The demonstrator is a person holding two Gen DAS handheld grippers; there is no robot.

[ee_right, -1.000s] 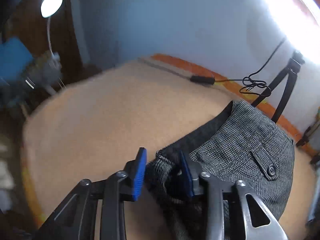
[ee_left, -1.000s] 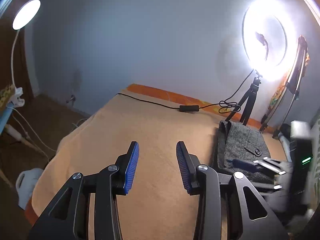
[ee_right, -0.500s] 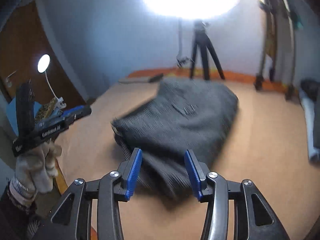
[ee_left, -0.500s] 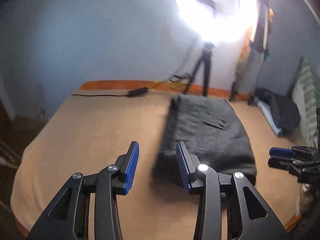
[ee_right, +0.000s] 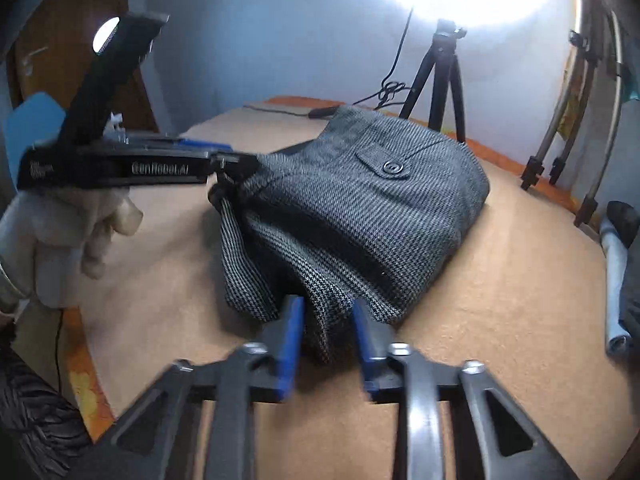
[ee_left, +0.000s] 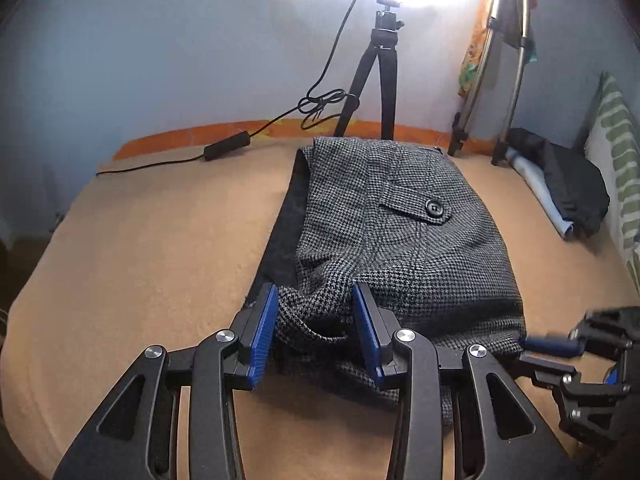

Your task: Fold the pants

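Observation:
The grey houndstooth pants [ee_left: 400,232] lie folded on the tan bed cover [ee_left: 152,264], button pocket up; they also show in the right wrist view [ee_right: 360,204]. My left gripper [ee_left: 316,328] is open, its blue pads either side of the near left corner of the fabric. In the right wrist view the left gripper [ee_right: 224,160] sits at that raised corner. My right gripper [ee_right: 326,332] is open, its pads straddling the near right corner. It shows blurred at the lower right of the left wrist view [ee_left: 552,350].
A ring light on a black tripod [ee_left: 378,76] stands behind the pants, with a cable and switch box [ee_left: 226,150] along the bed's far edge. Metal stand legs [ee_left: 484,80] and dark clothing [ee_left: 560,184] lie to the right. A lamp [ee_right: 106,34] stands left.
Both grippers have moved in to the near edge of the folded pants and now straddle its two corners. The right gripper had earlier let go of the fabric.

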